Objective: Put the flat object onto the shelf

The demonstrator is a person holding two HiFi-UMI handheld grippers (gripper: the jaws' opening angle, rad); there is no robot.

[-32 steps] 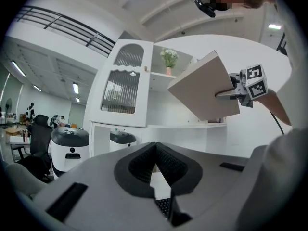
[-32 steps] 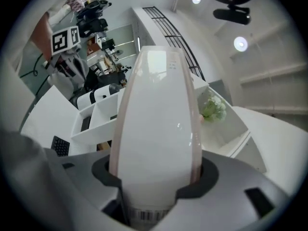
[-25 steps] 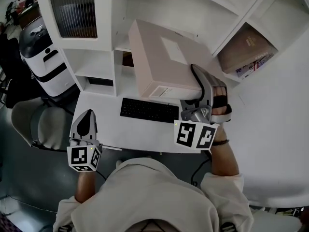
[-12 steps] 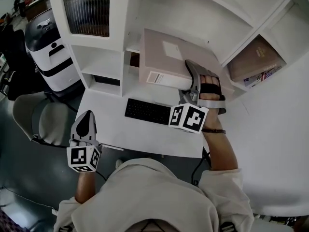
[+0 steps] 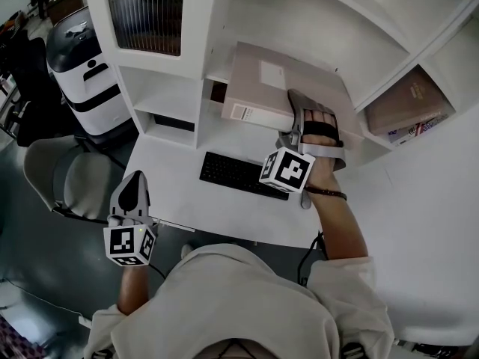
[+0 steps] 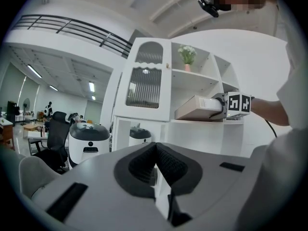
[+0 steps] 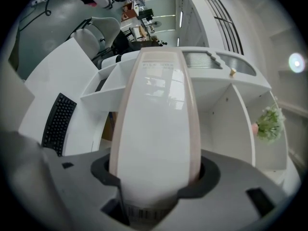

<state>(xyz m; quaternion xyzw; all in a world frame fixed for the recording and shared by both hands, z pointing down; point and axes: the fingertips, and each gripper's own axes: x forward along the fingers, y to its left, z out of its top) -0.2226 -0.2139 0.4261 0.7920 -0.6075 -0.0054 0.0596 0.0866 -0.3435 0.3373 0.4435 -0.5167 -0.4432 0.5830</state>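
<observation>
A tall white shelf unit (image 5: pixel 213 21) with open compartments stands at the back of a white table (image 5: pixel 172 170). A flat pale-pink rectangular box (image 5: pixel 288 88) lies level with its far end in an open middle compartment, apparently resting on the shelf board, while its near end juts out over the table. Its top bears a white square label, and its white side edge carries a small printed sticker. A black keyboard (image 5: pixel 239 174) lies on the table below. The right tool (image 7: pixel 155 174) pinches the box's near end, its jaws opening. The left tool (image 6: pixel 155 158) hangs off the table's front edge, jaws pressed together, empty.
</observation>
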